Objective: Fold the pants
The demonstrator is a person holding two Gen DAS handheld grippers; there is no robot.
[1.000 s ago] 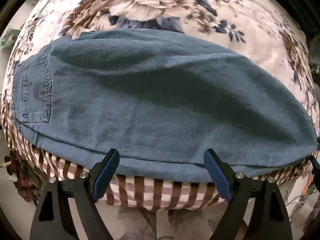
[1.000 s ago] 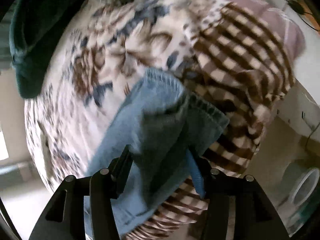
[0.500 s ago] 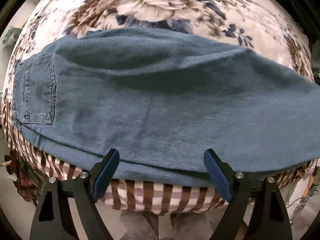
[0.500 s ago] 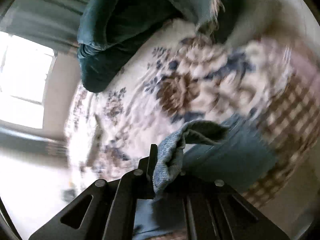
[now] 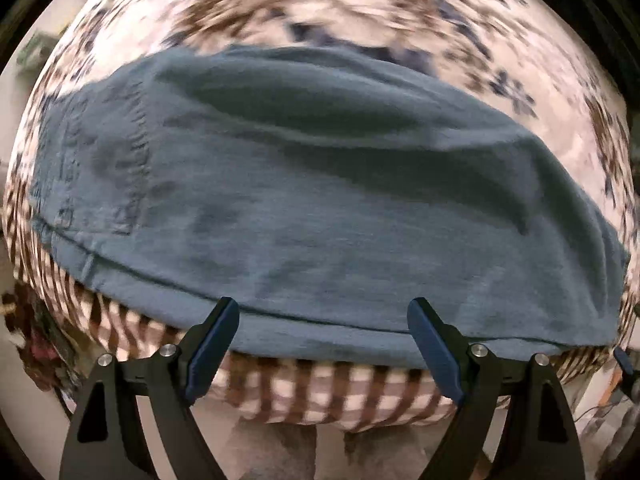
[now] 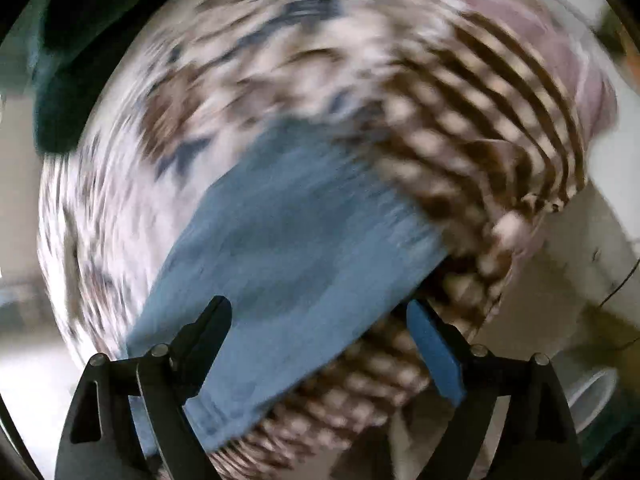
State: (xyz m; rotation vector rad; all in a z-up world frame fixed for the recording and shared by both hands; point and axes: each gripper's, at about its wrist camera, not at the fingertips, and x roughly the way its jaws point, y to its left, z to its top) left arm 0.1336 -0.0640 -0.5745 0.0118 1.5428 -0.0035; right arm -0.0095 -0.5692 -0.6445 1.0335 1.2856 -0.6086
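Two grippers hang over the bed, and we read neither as holding cloth. Our left gripper [image 5: 323, 344] points almost straight down with its fingers spread wide, poised above the near long edge of the pants [image 5: 304, 196], nothing pinched between the pads. The pants lie flat along the near edge of the floral blanket [image 5: 360, 12], doubled leg on leg, a back pocket [image 5: 104, 168] showing toward the left end, with the brown checked border [image 5: 320, 392] just beneath them at the edge. Our right gripper [image 6: 320, 346] has just been opening; its fingers now stand wide apart over the leg end [image 6: 288, 240] of the pants, which rests loose on the blanket close to the checked edge. That view is blurred, so we cannot tell whether a pad brushes the denim.

We judge the lengthwise fold finished and the crosswise fold still to come. Next we would pinch both layers at the leg end and carry them toward the waist.
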